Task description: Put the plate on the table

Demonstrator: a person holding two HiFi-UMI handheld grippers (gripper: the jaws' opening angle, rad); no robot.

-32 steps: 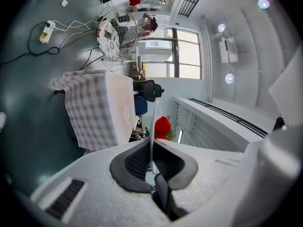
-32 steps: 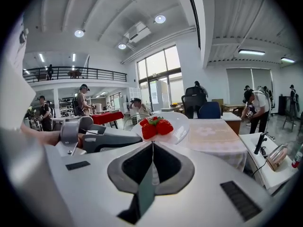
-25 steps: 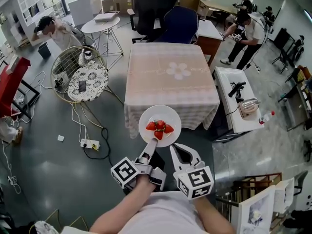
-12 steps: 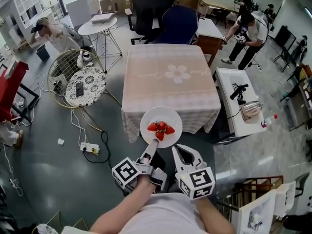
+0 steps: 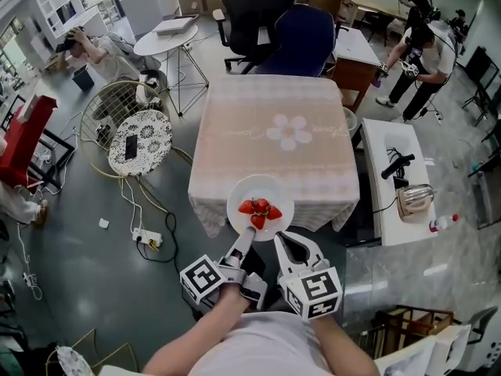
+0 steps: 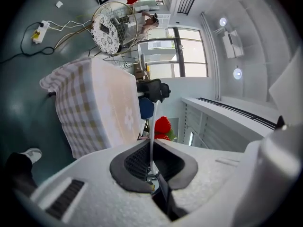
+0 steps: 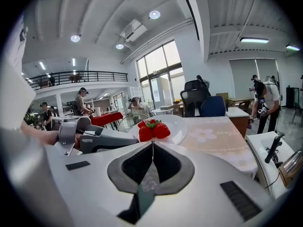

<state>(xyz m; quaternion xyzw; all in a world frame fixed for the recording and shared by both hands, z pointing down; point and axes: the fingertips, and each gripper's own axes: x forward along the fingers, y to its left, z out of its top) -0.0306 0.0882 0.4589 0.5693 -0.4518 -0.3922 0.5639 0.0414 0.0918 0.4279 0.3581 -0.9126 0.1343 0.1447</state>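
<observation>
A white plate [image 5: 246, 192] with several strawberries [image 5: 259, 208] hangs level over the near edge of the checked-cloth table [image 5: 258, 124]. My left gripper [image 5: 249, 236] is rolled on its side and shut on the plate's near rim. In the left gripper view the plate [image 6: 152, 122] runs edge-on between the jaws of the left gripper [image 6: 151, 151], with the strawberries [image 6: 162, 126] beyond. My right gripper [image 5: 277, 238] sits just right of it, jaws shut, tips by the plate's rim. In the right gripper view the plate [image 7: 179, 126] lies just past the right gripper [image 7: 152, 144].
A black chair [image 5: 254, 10] and a blue chair [image 5: 304, 37] stand at the table's far side. A white side table [image 5: 395, 171] stands to the right, a round patterned table [image 5: 141, 142] to the left. A power strip [image 5: 147, 236] and cables lie on the floor. People stand at the back right [image 5: 427, 49].
Both grippers have carried the plate forward toward the table. The table's near edge now lies under the plate, where before the plate hung short of the tabletop.
</observation>
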